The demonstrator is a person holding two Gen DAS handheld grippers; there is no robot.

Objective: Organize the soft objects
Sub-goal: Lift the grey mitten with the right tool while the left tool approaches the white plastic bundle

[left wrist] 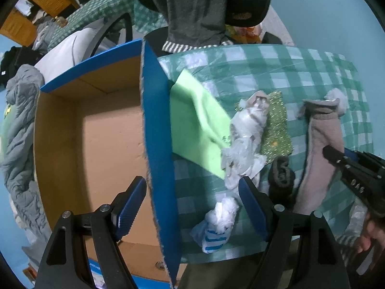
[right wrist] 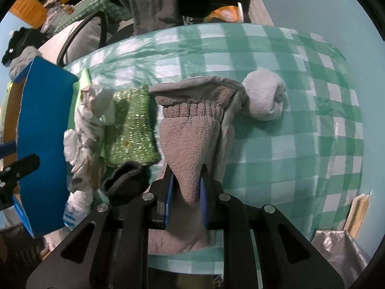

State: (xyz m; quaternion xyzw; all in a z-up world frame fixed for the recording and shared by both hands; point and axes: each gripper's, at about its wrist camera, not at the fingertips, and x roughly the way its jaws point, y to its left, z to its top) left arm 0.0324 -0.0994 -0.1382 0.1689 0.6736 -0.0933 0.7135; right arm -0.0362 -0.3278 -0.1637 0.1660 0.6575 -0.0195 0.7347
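Right claw pinches a fuzzy, seemingly fleece sock.

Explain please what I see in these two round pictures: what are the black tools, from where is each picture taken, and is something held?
There is no robot here. A person holds a hand tool with two fingers in each hand, and each tool carries a wide-angle camera looking along its fingers.

The left tool's view shows the left gripper open and empty, hanging over the wall of a blue cardboard box.

The right tool's view shows the right gripper shut on a grey-brown fleece sock.

On the green checked tablecloth lie more soft things: a sparkly green sponge, a light green cloth, a crumpled white plastic-wrapped bundle, a dark sock and a pale rolled sock.
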